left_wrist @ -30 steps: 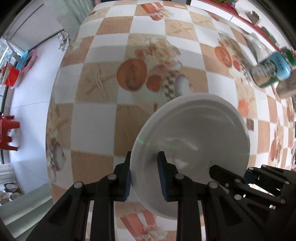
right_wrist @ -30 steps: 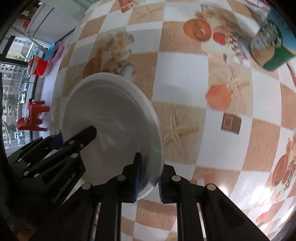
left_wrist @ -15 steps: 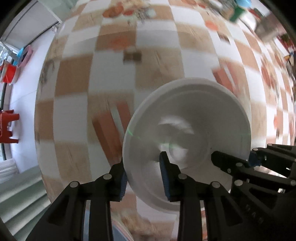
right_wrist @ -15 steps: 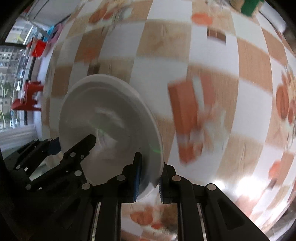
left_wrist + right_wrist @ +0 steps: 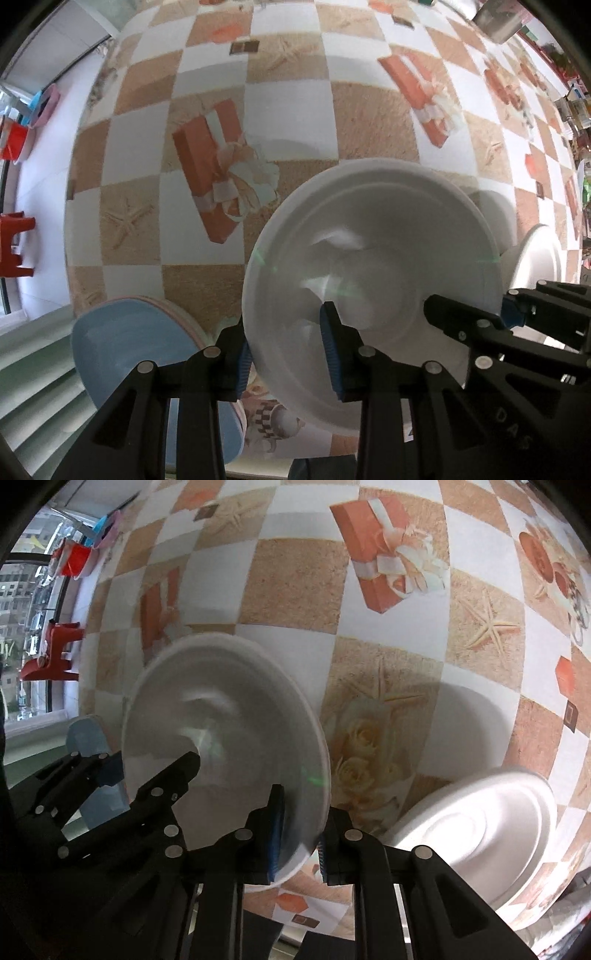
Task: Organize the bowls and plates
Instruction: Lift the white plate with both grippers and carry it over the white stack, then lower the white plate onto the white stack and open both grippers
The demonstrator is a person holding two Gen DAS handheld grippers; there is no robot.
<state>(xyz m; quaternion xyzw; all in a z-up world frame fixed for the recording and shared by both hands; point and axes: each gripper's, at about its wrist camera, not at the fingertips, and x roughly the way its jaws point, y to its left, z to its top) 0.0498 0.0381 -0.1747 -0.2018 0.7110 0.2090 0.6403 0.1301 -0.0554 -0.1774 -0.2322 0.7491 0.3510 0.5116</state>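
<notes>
- My left gripper point(image 5: 290, 360) pinches the near-left rim of the white plate point(image 5: 373, 280); its jaws have just eased apart slightly, rim between the pads.
- My right gripper point(image 5: 300, 834) is clamped on the plate's opposite rim.
- I hold the plate above the checkered tablecloth point(image 5: 291, 122).
- A blue plate stack point(image 5: 125, 350) lies to its left, another white plate point(image 5: 476, 830) to its right.

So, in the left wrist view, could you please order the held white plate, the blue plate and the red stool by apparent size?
1. White plate, nearest the lens, which inflates it.
2. Blue plate, partly hidden by the gripper.
3. Red stool, cut off by the frame edge.
</notes>
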